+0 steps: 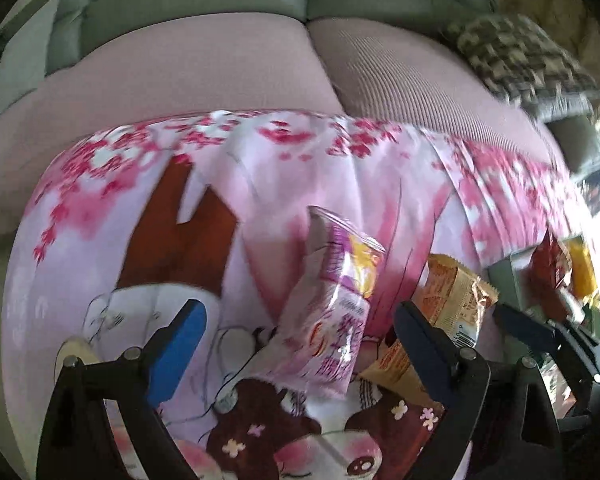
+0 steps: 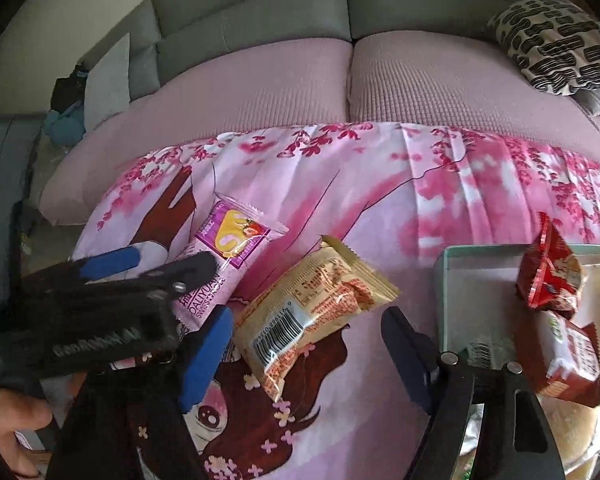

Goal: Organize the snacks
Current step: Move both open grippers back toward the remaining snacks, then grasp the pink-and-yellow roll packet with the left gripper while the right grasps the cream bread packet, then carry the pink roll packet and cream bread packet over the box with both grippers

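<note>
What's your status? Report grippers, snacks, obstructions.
Left gripper open, astride purple packet, not gripping. Right gripper open over tan packet. Box at right, red packets inside. Nothing in the way.

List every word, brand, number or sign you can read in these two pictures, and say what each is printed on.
"DALIYUAN": on the pink snack packet, right wrist view.
A second line under it: too blurred to read.
Barcode digits on the tan snack packet: too small to read.
Small red print on the same tan packet: unreadable.
White lettering on the left gripper body, upside down: too blurred.
Print on the red snack packets: unreadable.
</note>
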### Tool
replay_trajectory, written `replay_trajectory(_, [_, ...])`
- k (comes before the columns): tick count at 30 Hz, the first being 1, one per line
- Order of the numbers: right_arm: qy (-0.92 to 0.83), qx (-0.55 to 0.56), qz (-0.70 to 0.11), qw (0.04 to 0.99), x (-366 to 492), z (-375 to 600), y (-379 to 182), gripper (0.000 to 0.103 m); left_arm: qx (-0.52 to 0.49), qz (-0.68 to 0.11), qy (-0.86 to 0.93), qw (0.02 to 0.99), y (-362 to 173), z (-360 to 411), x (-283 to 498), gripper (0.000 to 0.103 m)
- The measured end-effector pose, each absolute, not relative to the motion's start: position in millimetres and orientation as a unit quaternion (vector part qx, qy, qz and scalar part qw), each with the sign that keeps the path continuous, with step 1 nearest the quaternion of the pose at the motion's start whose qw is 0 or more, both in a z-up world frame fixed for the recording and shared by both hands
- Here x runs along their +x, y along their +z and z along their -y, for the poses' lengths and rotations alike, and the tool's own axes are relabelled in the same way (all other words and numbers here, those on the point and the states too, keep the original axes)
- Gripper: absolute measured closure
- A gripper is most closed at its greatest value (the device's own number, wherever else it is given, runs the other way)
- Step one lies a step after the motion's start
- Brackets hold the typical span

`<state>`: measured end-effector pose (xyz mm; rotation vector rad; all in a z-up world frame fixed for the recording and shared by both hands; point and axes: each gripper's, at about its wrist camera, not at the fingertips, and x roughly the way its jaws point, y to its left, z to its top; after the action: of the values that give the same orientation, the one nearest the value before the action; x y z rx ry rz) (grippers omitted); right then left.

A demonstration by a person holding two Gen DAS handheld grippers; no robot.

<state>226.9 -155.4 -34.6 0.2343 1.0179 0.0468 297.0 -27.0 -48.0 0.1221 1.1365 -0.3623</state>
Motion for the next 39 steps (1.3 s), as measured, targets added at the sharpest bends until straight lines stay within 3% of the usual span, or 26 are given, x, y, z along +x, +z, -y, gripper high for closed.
replay_trajectory(3, [0.019,0.11,-0.491,0.864,234,153,-41,0.025,0.073,-0.545,-0.164,0.819,-55,38,304,0.009])
replay_trajectory(10, [0.019,0.113,-0.502,0.857,241,153,-55,0.026,0.071,-0.553,-0.153,0.816,-68,41,308,0.031])
replay_trajectory(14, [0.024,0.117,-0.503,0.856,244,153,-59,0.027,0.066,-0.551,-0.133,0.821,-66,33,307,0.054])
replay_trajectory(17, [0.034,0.124,-0.503,0.855,243,153,-59,0.039,0.046,-0.553,-0.12,0.823,-63,24,306,0.06])
replay_trajectory(25, [0.051,0.138,-0.501,0.853,228,158,-50,0.055,-0.016,-0.545,-0.075,0.835,-45,1,286,0.063])
replay_trajectory(39, [0.063,0.161,-0.458,0.872,155,189,-1,0.059,-0.067,-0.475,-0.062,0.875,25,10,201,0.063])
